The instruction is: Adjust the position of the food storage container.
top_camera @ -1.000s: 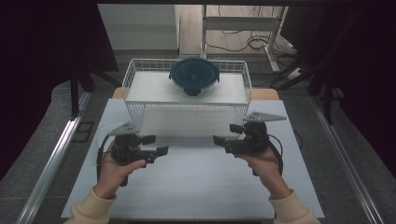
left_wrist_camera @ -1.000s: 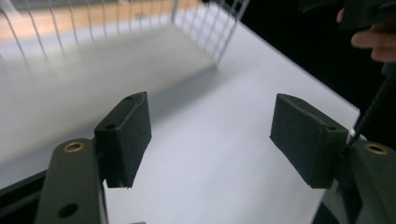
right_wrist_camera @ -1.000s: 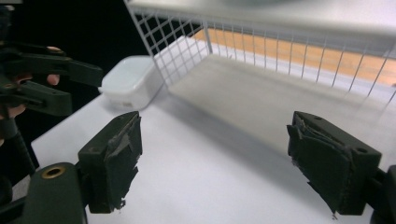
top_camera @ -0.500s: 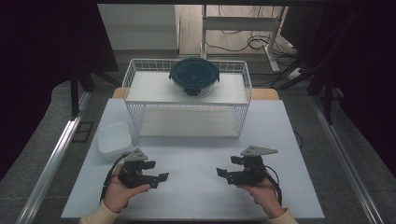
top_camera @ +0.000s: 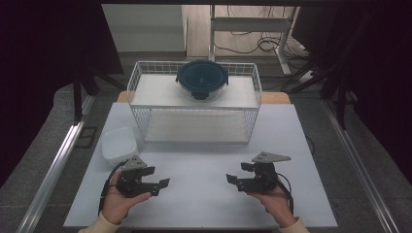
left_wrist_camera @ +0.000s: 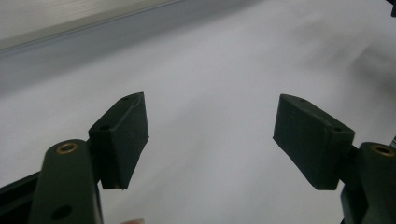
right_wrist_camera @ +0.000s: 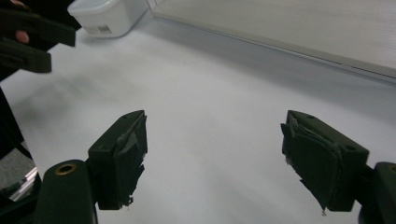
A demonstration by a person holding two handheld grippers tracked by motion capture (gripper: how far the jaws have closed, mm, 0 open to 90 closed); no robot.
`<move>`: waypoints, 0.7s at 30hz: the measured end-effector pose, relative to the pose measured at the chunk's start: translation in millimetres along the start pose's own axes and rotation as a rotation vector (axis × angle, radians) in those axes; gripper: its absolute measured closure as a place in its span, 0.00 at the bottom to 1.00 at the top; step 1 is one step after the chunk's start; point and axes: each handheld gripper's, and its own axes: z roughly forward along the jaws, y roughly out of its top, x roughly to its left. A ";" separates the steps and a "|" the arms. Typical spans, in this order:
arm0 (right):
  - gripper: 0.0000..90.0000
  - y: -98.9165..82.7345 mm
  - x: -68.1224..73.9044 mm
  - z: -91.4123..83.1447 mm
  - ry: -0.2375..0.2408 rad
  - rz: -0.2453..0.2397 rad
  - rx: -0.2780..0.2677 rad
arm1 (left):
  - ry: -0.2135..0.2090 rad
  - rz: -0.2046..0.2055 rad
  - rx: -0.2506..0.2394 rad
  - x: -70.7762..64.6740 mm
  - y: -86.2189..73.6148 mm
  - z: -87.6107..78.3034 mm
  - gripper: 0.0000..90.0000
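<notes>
My left gripper [top_camera: 161, 186] is held low over the white table [top_camera: 204, 199] near its front left, pointing right. In the left gripper view its jaws [left_wrist_camera: 210, 121] stand open with just bare table between them. My right gripper [top_camera: 235, 175] sits opposite at the front right, pointing left toward the other one. Its jaws [right_wrist_camera: 215, 140] are open too, worn pads showing, nothing between them. A white plastic tub [top_camera: 118, 144] rests just beyond the left gripper. A round container with a dark teal lid [top_camera: 201, 78] stands on top of the wire rack [top_camera: 194, 133].
The white wire rack spans the back middle of the table, with a shelf inside. In the right gripper view the tub [right_wrist_camera: 107, 14], the left gripper [right_wrist_camera: 28, 37] and the rack's lower shelf [right_wrist_camera: 303, 28] appear. Dark floor and metal rails flank the table.
Both hands have come down and back toward the table's near edge. The white tub, hidden behind the left hand a second ago, is now in sight.
</notes>
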 end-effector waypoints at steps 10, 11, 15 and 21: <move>0.24 -8.4 -4.8 4.1 -0.003 -0.009 0.056 | 0.015 -0.017 -0.016 6.3 4.9 -6.8 0.30; 0.24 -8.6 -5.4 4.3 -0.007 -0.005 0.057 | 0.017 -0.019 -0.019 7.7 5.2 -8.8 0.30; 0.24 -8.3 -5.5 3.9 -0.004 -0.004 0.057 | 0.029 -0.028 -0.037 16.9 10.5 -17.6 0.32; 0.24 -7.6 -7.5 2.8 0.026 0.014 0.053 | 0.078 -0.049 -0.080 43.4 32.3 -42.7 0.35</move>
